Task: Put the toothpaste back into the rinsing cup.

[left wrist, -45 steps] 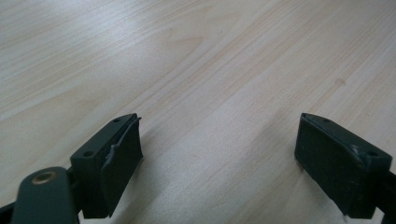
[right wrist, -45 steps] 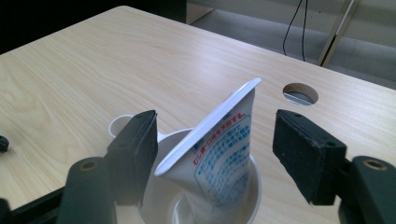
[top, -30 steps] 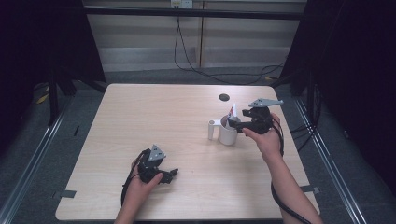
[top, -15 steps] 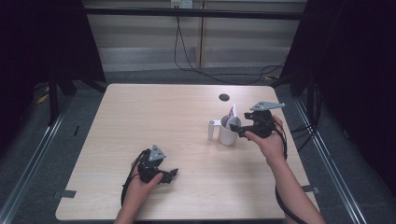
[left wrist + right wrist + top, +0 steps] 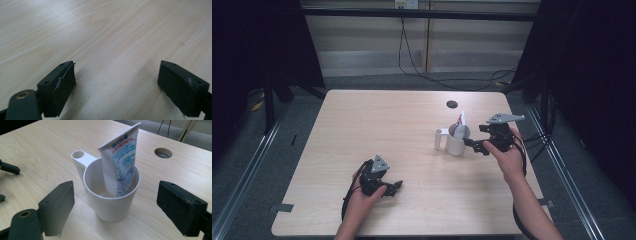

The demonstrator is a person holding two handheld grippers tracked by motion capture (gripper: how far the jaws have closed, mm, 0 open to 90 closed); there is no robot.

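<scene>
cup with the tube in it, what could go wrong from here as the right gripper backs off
1. The right gripper, whose jaws have just been opening, has them either side of the white cup; a sideways pull could clip its wall and tip it.
2. The tube stands tall and leans on the rim, top-heavy, so a nudge may topple both.
3. The cup's handle juts out toward the left jaw and might catch.

Cup (image 5: 112, 195): 1, white, with handle. Tube (image 5: 121, 167): 1, upright in cup. Grippers: 2, left (image 5: 397, 186), right (image 5: 469, 144). Table (image 5: 362, 130): 1. Table hole (image 5: 452, 104): 1.
</scene>
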